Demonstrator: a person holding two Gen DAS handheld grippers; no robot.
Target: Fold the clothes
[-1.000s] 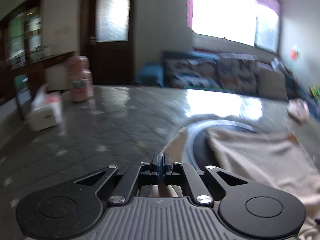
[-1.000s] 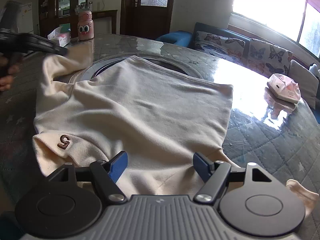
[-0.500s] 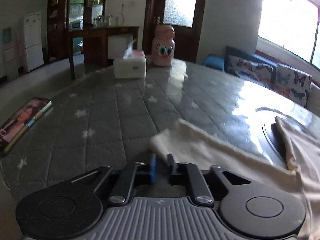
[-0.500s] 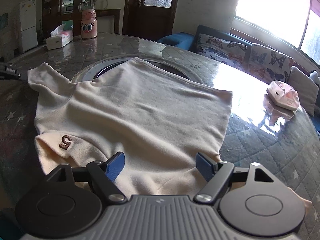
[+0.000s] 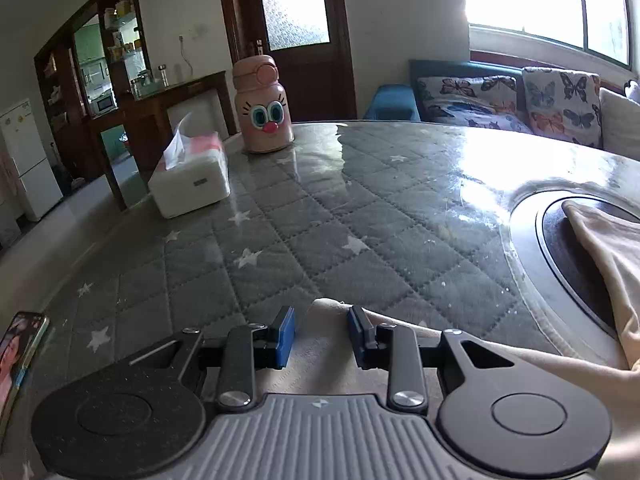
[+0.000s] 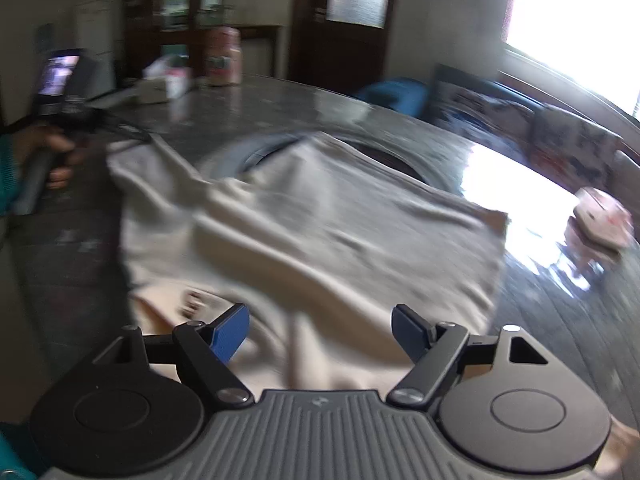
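Half a second ago the left gripper [image 5: 321, 330] had its jaws nearly together at the end of the sleeve [image 5: 328, 320]; now they stand apart with the sleeve end lying between them, not pinched. Its camera has also turned toward the tissue box [image 5: 190, 178] and the pink bottle [image 5: 262, 106]. Meanwhile the right gripper [image 6: 320, 330], open before and open now, has swung, so its view is smeared. That view shows the cream shirt [image 6: 340, 224], which lay flat and smooth earlier, now rumpled, with a raised ridge of cloth across its middle, spread on the grey quilted table [image 5: 360, 208] and partly over the round inset at its centre. The person's left hand [image 6: 56, 156] holds its tool at the shirt's far left. Judging by this, neither tool grips the cloth, and the shirt is not yet a neat fold.
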